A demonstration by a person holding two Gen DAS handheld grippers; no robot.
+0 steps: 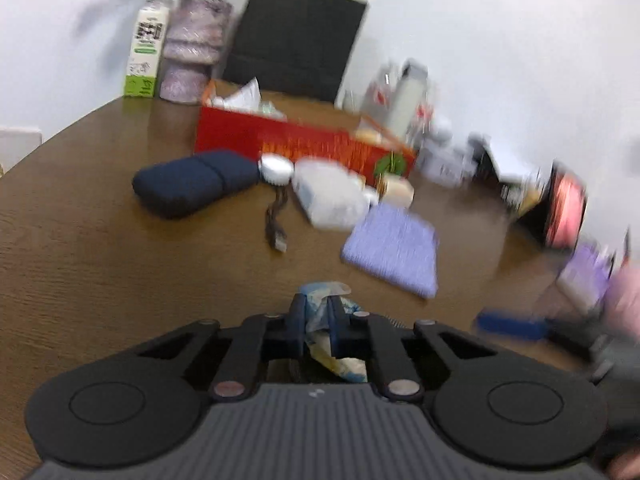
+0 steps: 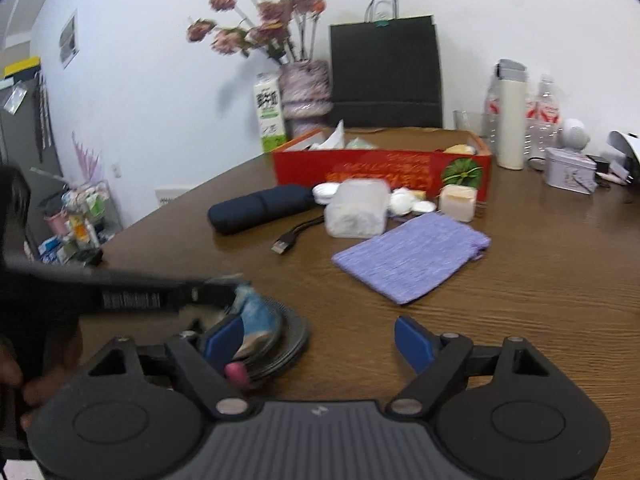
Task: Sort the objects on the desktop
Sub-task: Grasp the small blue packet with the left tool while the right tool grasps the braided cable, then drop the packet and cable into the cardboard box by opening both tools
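Up close our left tongs (image 1: 316,312) are clamped on a crumpled blue wrapper (image 1: 320,294) just over the desk (image 1: 100,248), while our right tongs (image 2: 320,340) hang wide apart with nothing in them. Further out we've got a purple cloth (image 2: 412,256), then a navy pouch (image 2: 260,208) and the red box (image 2: 380,168) behind.

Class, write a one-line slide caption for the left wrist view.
Left gripper shut on a crumpled blue wrapper above the wooden table.
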